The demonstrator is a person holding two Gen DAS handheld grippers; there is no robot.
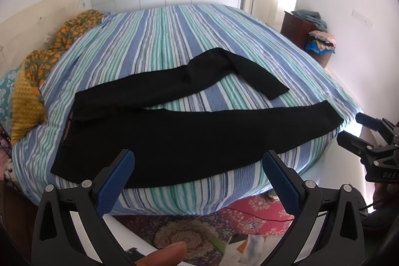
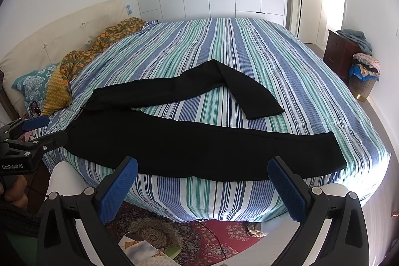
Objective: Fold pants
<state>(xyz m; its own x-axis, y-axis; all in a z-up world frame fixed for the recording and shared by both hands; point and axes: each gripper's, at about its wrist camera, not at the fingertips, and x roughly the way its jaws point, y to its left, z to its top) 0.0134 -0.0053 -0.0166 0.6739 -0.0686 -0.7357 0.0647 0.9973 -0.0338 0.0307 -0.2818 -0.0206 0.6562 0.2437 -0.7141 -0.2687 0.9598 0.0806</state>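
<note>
The black pants (image 1: 189, 133) lie spread on the striped bed (image 1: 159, 36), waistband toward the pillows (image 1: 27, 101), near leg straight along the bed's front edge, far leg bent back at the knee; soft, light cloth that should drape and slide readily, so likely best pinched at the waistband corner and at a hem; the left gripper (image 1: 198, 187) hangs released over the near edge, holding nothing, and the right gripper (image 2: 203, 191) is likewise spread wide and empty above the same edge; a patterned blanket (image 2: 99, 46) sits near the waistband but apart from it; a dresser (image 2: 340, 55) and a laundry heap (image 2: 365, 66) stand well clear; nothing blocks the pants themselves
</note>
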